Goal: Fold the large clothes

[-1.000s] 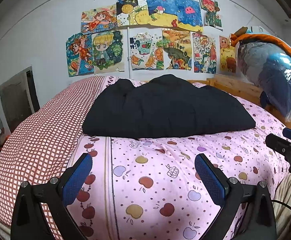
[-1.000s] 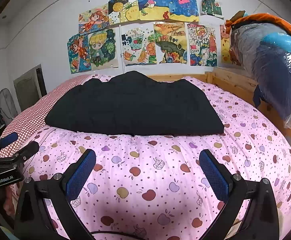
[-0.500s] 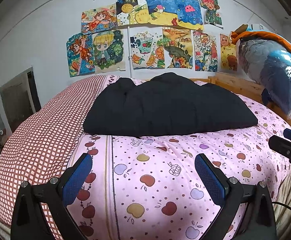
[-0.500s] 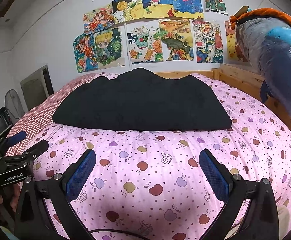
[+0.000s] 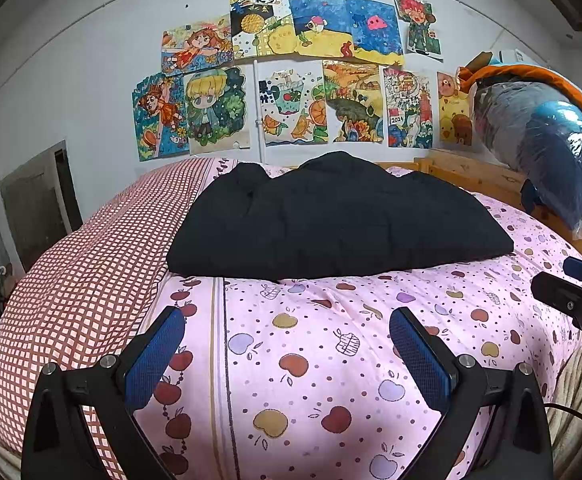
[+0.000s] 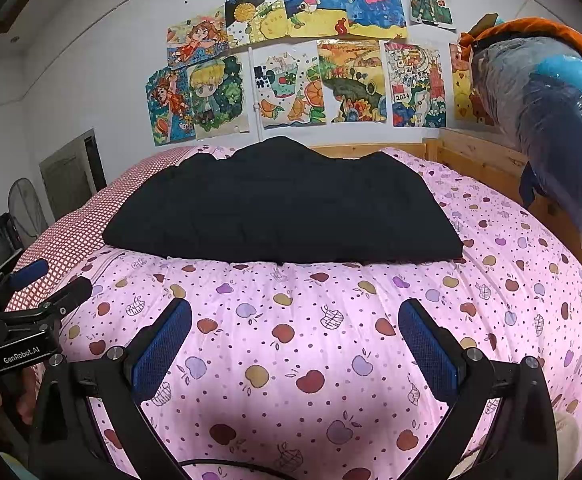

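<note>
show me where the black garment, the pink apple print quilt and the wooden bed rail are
black folded garment (image 5: pixel 339 220), left wrist view, middle of its top surface
pink apple-print quilt (image 6: pixel 311 344), right wrist view, bare patch near the camera
wooden bed rail (image 6: pixel 487 160), right wrist view, top plank

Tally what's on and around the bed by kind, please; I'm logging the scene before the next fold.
Black garment: 1
Pink apple-print quilt: 1
Red checked cover: 1
Plastic-wrapped bundle: 1
Open tongs, left and right: 2
Total: 6
</note>
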